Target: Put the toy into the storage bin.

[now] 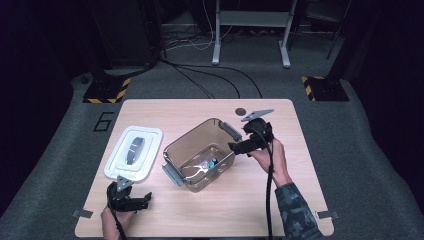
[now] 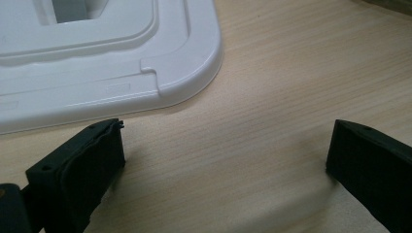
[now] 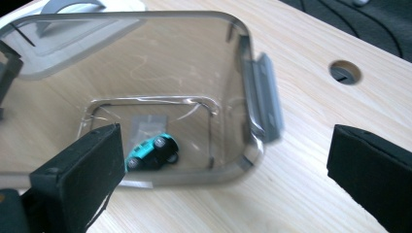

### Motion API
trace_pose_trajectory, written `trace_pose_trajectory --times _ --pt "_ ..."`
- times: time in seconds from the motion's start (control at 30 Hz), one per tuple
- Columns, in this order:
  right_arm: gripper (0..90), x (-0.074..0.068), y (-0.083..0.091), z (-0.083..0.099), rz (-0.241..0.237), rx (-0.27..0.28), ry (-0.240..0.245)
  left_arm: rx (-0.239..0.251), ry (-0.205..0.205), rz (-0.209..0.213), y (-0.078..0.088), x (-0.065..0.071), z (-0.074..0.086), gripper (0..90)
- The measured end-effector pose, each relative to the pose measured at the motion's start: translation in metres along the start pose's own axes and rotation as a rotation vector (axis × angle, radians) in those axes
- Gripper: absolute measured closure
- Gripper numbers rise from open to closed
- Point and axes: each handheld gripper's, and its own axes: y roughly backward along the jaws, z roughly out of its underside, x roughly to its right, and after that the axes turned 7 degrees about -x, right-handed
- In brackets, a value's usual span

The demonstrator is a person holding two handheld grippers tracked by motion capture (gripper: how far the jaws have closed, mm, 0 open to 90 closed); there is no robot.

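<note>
A smoky clear plastic container [image 1: 200, 152] with grey side latches stands open in the middle of the wooden table. On its bottom lies a small teal toy car [image 3: 151, 151], on its side. Just right of the container's right rim hangs my right gripper [image 1: 239, 148], open, with nothing between its jaws; the right gripper view looks down past them [image 3: 223, 160] into the container [image 3: 160, 73]. The white lid [image 1: 134, 152] with a grey handle lies flat to the container's left. My left gripper [image 1: 142, 200] rests open near the front left edge, just short of the lid's corner [image 2: 184, 73].
A round cable hole [image 1: 240, 111] sits in the table behind the right gripper. Bare wood lies right of and in front of the container. Beyond the far edge the dark floor holds cables, stand legs and yellow-and-black striped bases.
</note>
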Motion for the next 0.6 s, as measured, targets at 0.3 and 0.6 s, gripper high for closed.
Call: trace_pose_trajectory --times 0.3,0.6 --pt "0.2 0.023 0.006 0.051 0.051 0.022 -0.088 0.0 0.0 0.0 0.0 0.0 0.0 0.0" --pt "0.0 0.043 -0.019 0.111 0.095 0.006 -0.211 -0.001 -0.006 -0.002 0.0 0.0 0.0 0.0"
